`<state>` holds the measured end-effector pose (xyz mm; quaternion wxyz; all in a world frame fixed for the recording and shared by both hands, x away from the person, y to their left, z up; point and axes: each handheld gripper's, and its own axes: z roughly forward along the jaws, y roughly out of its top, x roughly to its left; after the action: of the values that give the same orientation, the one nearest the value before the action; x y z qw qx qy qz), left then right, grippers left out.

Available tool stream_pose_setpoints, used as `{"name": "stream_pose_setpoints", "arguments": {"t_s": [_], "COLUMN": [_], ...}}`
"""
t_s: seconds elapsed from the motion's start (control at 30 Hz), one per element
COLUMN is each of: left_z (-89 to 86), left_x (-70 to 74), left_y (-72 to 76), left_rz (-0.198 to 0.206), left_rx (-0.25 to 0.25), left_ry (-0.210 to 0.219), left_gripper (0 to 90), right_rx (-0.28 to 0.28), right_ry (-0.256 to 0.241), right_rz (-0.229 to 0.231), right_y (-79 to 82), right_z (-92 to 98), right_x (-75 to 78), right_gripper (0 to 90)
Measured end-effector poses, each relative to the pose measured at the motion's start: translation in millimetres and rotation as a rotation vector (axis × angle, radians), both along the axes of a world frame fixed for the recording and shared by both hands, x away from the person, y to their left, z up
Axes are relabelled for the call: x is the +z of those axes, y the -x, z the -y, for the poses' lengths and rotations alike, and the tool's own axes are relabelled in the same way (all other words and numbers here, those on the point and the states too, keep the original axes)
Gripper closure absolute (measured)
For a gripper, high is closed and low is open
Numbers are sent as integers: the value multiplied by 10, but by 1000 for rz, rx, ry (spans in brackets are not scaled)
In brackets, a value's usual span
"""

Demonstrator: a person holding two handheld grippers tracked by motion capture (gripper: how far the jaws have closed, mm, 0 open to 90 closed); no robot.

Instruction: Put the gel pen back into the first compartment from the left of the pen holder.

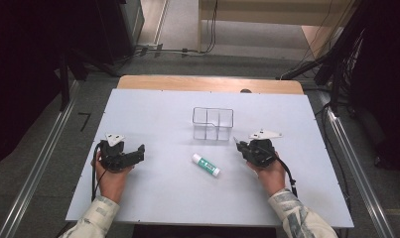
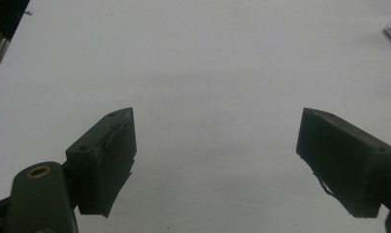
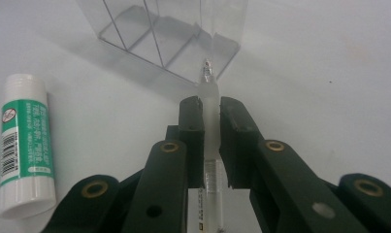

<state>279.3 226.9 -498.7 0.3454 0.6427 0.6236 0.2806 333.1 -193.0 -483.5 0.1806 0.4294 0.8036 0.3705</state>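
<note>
**Pen clamped in the right gripper, short of the clear organiser**

While both hands rest on the pale white tabletop (image 1: 153, 198), three loose things can be counted: one clear plastic compartment box (image 1: 213, 123), one white glue stick with a green label (image 1: 205, 165), and one slim translucent pen (image 3: 210, 121).

From the high view, the right gripper (image 1: 238, 145) sits just beside the box's near right corner, and the glue stick lies flat between the two grippers, nearer the right one and in front of the box. The left gripper (image 1: 141, 151) is well apart from all three things, at the left of the tabletop.

The right gripper view shows what the high view leaves too small to tell: its jaws are pressed together on the pen, whose tip sticks out past them and points at the box's near corner, close to it but apart. Thin dividers stand inside the box. The glue stick lies to the left of the jaws, cap away from the camera.

The left gripper view shows its jaws spread wide with bare tabletop between them, and an edge of the box at the far right.
</note>
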Motion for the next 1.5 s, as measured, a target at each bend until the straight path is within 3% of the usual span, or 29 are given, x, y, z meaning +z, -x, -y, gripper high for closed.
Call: {"name": "stream_pose_setpoints", "arguments": {"t_s": [0.83, 1.5], "left_z": [-5, -6], "left_x": [7, 8], "left_y": [0, -1], "left_rz": [0, 1], "left_rx": [-6, -7], "left_ry": [5, 8], "left_gripper": [155, 158], "right_rx": [38, 78], "right_ry": [-30, -45], "right_rz": [31, 76], "right_y": [-2, -148], "right_z": [-162, -531], "right_x": [298, 583], "right_gripper": [785, 785]}}
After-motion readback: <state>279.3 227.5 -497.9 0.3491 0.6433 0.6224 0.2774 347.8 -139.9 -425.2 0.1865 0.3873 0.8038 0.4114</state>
